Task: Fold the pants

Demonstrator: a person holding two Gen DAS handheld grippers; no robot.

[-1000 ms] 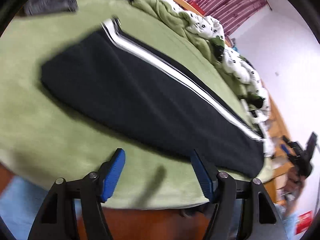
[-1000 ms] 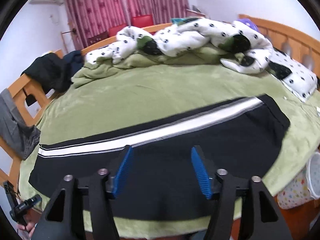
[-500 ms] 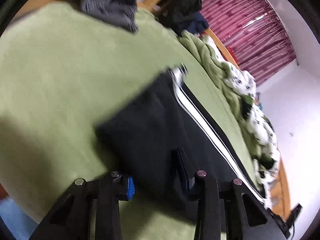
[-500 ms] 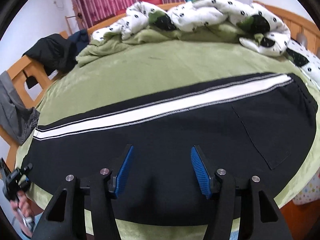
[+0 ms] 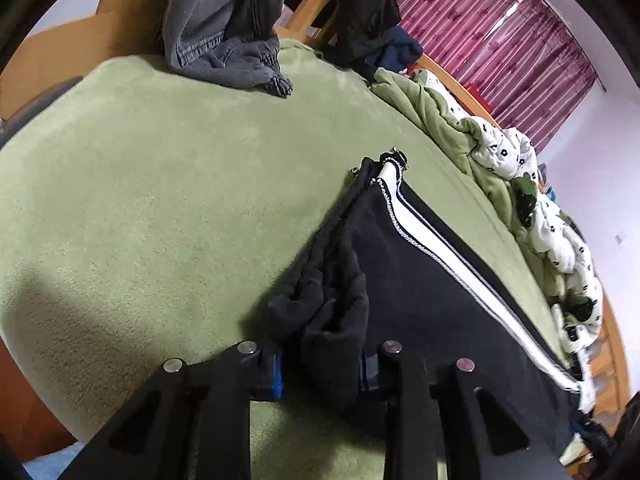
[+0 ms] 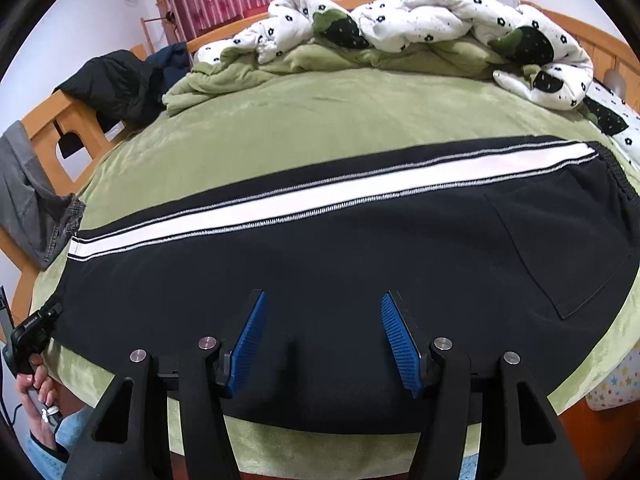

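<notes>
Black pants (image 6: 360,248) with a white side stripe lie flat and lengthwise across the green bed. A back pocket shows at their right end. In the left wrist view the pants (image 5: 460,312) run away to the right, and their leg hem is bunched up between the fingers of my left gripper (image 5: 320,372), which is closed on that fabric. My right gripper (image 6: 324,340) is open and empty, hovering just above the near edge of the pants' middle. The left gripper (image 6: 36,328) also shows at the far left of the right wrist view.
A green blanket (image 6: 320,120) covers the bed. A rumpled white and green quilt (image 6: 400,28) lies along the far side. Grey jeans (image 5: 224,32) and a dark jacket (image 5: 368,20) hang on the wooden bed frame (image 6: 48,128) at the left. Red curtains hang behind.
My left gripper has swung to the leg end of the pants and closed on the hem. My right gripper has moved lower and closer over the pants' middle, still open.
</notes>
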